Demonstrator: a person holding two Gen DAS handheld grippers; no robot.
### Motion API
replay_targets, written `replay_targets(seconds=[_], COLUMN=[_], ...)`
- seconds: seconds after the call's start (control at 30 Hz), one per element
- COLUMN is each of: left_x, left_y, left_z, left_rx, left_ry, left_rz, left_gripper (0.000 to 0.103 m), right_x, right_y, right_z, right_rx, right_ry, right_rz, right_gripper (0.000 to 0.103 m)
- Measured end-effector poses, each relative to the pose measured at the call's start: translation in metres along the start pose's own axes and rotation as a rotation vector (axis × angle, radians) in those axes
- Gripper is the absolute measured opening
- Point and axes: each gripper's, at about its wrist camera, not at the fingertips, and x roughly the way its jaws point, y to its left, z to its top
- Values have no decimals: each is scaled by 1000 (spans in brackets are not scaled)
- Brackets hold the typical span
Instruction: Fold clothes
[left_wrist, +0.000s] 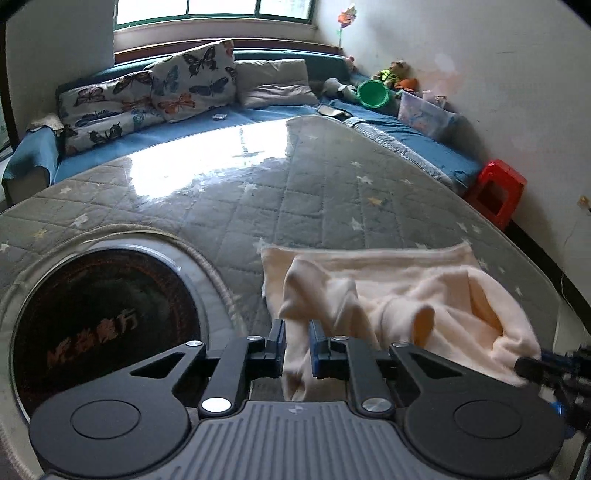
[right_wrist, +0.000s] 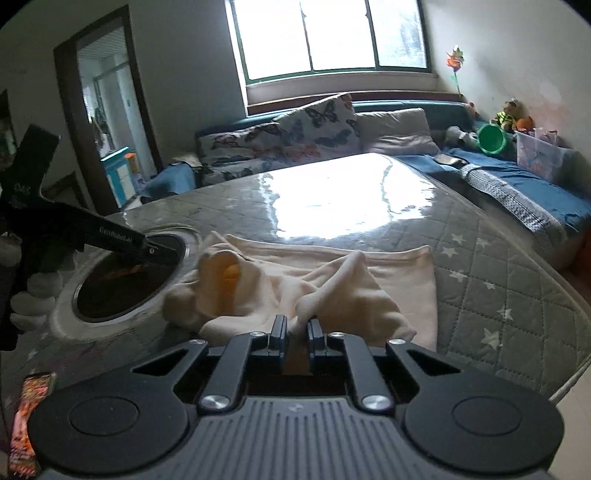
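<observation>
Now both tongs pinch the cream garment (left_wrist: 388, 291) on the quilted table (left_wrist: 314, 192): left gripper (left_wrist: 297, 345) and right gripper (right_wrist: 296, 334), jaws almost closed on cloth.

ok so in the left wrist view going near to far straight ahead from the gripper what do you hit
left gripper shut on the cream garment → quilted star-print table cover → blue sofa seat → butterfly cushion → window

Black gripper (left_wrist: 297, 345) linkages, silver screws, blue pads, grey ribbed body.
</observation>
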Motion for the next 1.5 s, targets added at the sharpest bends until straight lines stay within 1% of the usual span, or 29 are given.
replay_targets(seconds=[0.07, 0.13, 0.17, 0.2, 0.23, 0.27, 0.3, 0.37, 0.47, 0.57, 0.63, 0.7, 0.73, 0.77, 0.8, 0.9, 1.1, 1.3, 1.5], left_x=[-2, -2, -2, -1, 0, 2, 5, 13, 27, 41, 50, 56, 59, 59, 58, 39, -2, -44, -84], left_y=[0, -1, -3, -5, -10, -13, -18, -30, -47, -55, -53, -46, -42, -36, -31, -18, 7, 40, 79], left_z=[-3, -1, 2, 6, 11, 14, 17, 22, 24, 23, 21, 17, 15, 13, 12, 8, 0, -23, -63], left_rx=[10, 7, 3, -1, -1, -2, -1, 13, 44, 47, 39, 34, 31, 18, 7, -4, -24, -68, -98], left_ry=[5, -2, -8, -17, -27, -29, -27, -31, -18, 5, 29, 59, 72, 80, 86, 60, 5, -42, -51], left_rz=[5, 4, 0, -4, -10, -7, 2, 12, 28, 56, 76, 74, 64, 54, 44, 27, 3, 35, 120], left_gripper=[15, 18, 24, 34, 41, 55, 66, 69, 69, 69, 67, 48, 34, 24, 16, 11, 9, 9, 9], right_x=[-5, -9, -11, -13, -14, -15, -16, -18, -20, -21, -22, -23, -24, -24, -24, -24, -26, -21, -12], right_y=[1, 3, 5, 7, 9, 10, 11, 13, 17, 21, 23, 23, 23, 23, 22, 20, 26, 47, 74], right_z=[-2, -5, -6, -8, -10, -12, -13, -17, -23, -29, -33, -35, -36, -37, -37, -37, -36, -35, -33], right_rx=[5, 8, 1, -8, -16, -20, -21, -24, -40, -58, -70, -74, -75, -77, -76, -71, -64, -116, -195], right_ry=[-1, 1, 4, 6, 8, 12, 18, 30, 46, 63, 73, 76, 77, 78, 79, 77, 63, 86, 134], right_rz=[9, 20, 25, 29, 33, 37, 43, 58, 83, 108, 122, 125, 126, 128, 128, 131, 167, 251, 343], right_gripper=[9, 9, 9, 9, 9, 9, 9, 9, 9, 9, 9, 9, 9, 9, 9, 9, 9, 9, 9])
